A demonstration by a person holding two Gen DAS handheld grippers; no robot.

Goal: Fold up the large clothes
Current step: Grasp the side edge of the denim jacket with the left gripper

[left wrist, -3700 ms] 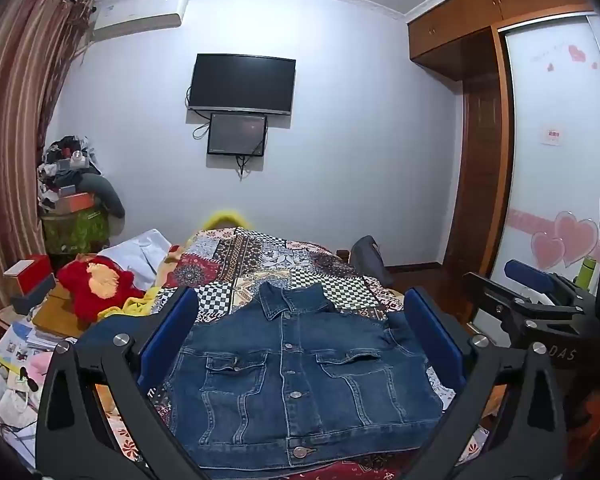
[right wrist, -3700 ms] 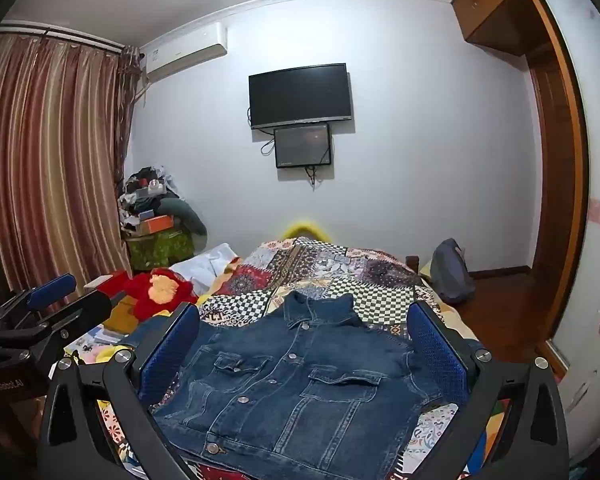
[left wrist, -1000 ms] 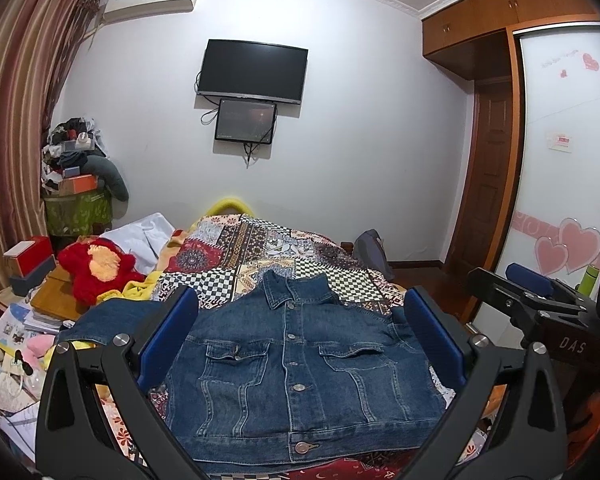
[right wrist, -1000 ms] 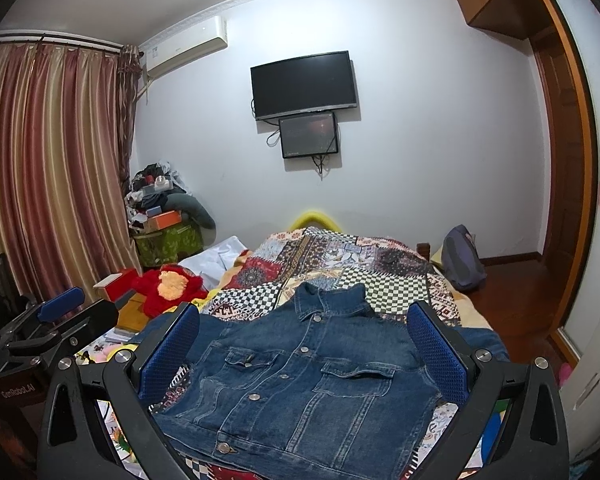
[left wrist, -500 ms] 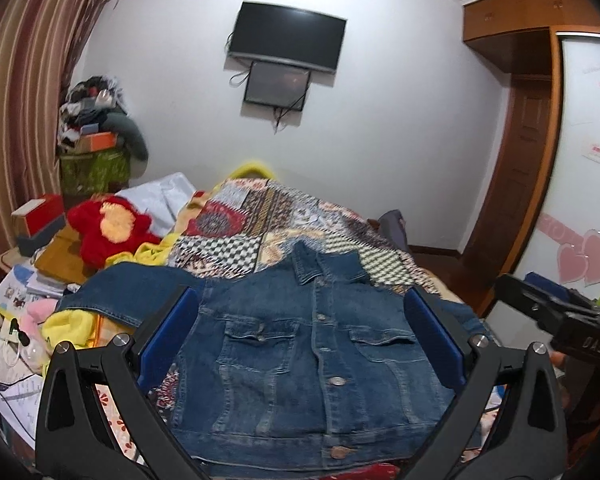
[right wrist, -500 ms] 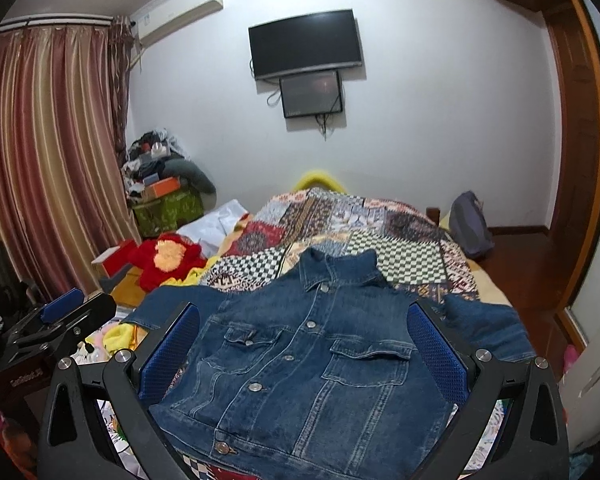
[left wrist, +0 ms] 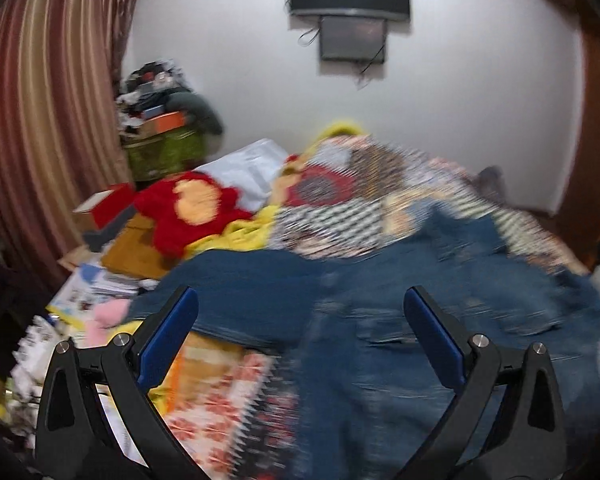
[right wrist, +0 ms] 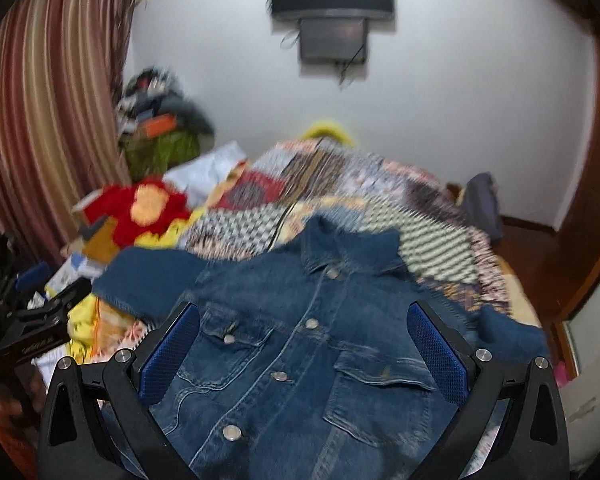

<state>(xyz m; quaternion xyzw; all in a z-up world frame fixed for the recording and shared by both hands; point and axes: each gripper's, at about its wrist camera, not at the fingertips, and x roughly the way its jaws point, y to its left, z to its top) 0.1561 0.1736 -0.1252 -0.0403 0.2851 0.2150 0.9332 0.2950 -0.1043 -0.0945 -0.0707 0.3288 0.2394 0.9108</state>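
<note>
1. Bedroom scene, patchwork quilt (right wrist: 340, 184) across the bed, and the denim jacket (right wrist: 308, 344) lies face up on it, collar toward the wall, filling the lower centre of the right wrist view.

2. Right gripper (right wrist: 303, 344) hangs over the jacket's chest with its blue pads spread wide, nothing between them. Left gripper (left wrist: 300, 338) is just as wide apart and empty, lower centre of its own frame, above the jacket's side and the spread sleeve (left wrist: 236, 280).

3. Risk, as I judge it: denim is stiff and heavy, so a shallow pinch on one layer could slip out mid-fold, or drag the whole jacket askew across the quilt.

4. Another hazard: that sleeve reaches toward the bed edge at left, near the red plush toy (left wrist: 196, 208) and loose clutter; a sweep there could snag something.

5. Hard to read: the left wrist view is badly smeared, so buttons and seams vanish there. The hem sits behind the gripper frames, and the far sleeve (right wrist: 508, 332) shows only partly at right.
</note>
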